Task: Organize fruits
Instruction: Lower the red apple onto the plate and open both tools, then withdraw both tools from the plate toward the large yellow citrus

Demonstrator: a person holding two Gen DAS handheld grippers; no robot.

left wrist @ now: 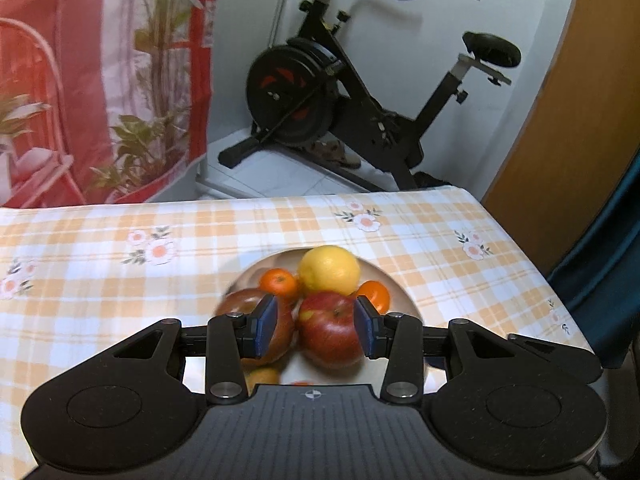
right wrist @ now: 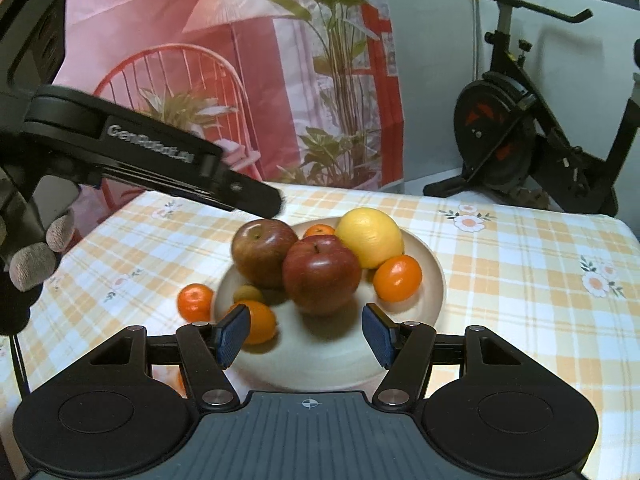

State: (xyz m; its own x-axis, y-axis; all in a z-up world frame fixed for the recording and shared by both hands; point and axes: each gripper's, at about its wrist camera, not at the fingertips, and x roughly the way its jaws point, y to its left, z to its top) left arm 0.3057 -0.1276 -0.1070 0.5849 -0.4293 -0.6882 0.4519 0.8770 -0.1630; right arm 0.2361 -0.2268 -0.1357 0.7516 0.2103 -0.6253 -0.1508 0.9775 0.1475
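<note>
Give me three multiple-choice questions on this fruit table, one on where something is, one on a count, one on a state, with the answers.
1. Where is the mandarin that is off the plate?
A) on the cloth beside the plate
B) on the floor
C) under the plate

2. How many apples are on the plate?
A) one
B) two
C) four

3. The right claw is:
A) open and empty
B) shut on a banana
C) shut on a spoon

Answers:
1. A, it lies on the cloth by the plate's rim.
2. B, two red apples sit side by side.
3. A, its fingers stand apart with nothing between them.
</note>
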